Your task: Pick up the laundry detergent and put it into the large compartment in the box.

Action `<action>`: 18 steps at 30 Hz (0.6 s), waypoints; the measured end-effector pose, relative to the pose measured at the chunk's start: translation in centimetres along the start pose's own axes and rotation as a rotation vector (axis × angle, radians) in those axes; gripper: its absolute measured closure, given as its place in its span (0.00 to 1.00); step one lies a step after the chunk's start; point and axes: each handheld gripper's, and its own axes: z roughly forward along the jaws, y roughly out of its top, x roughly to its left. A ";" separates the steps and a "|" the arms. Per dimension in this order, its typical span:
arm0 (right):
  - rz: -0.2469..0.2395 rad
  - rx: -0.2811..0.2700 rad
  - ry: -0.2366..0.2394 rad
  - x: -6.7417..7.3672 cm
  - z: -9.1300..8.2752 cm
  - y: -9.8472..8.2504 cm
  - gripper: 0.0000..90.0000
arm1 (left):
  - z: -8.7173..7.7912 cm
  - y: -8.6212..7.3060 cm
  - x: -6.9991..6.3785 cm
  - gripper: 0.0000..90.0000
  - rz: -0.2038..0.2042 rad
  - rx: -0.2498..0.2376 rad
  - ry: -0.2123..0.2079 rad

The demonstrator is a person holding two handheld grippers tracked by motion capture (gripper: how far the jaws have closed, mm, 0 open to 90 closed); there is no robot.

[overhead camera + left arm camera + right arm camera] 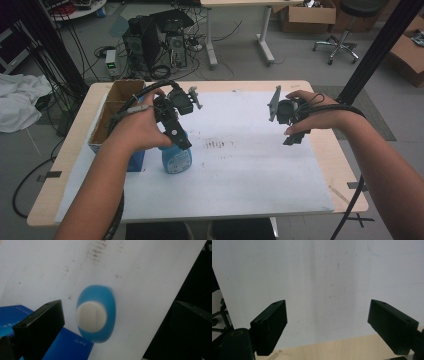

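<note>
bottle [100, 315]: translucent blue, topped by a white cap [91, 317]
booklet [67, 346]: deep blue, marked with small white print
sheet [240, 165]: white, smudged with dark grey specks near its middle
table [330, 150]: pale wood tone, seen along the edges
box [107, 117]: brown cardboard, at the left edge
left gripper [172, 127]: black, with a grey plate
right gripper [290, 120]: black, with a grey plate
</note>
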 end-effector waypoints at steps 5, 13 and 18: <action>-0.001 -0.006 0.002 0.1 0.4 0.0 0.18 | 0.8 -0.7 0.5 0.00 -0.021 0.018 -0.006; -0.003 -0.004 0.005 0.5 0.7 0.1 0.18 | 2.1 -0.9 1.3 0.00 -0.019 0.055 -0.012; -0.005 -0.003 0.001 0.7 0.7 0.2 0.18 | 2.9 -1.0 1.9 0.00 -0.019 0.074 -0.010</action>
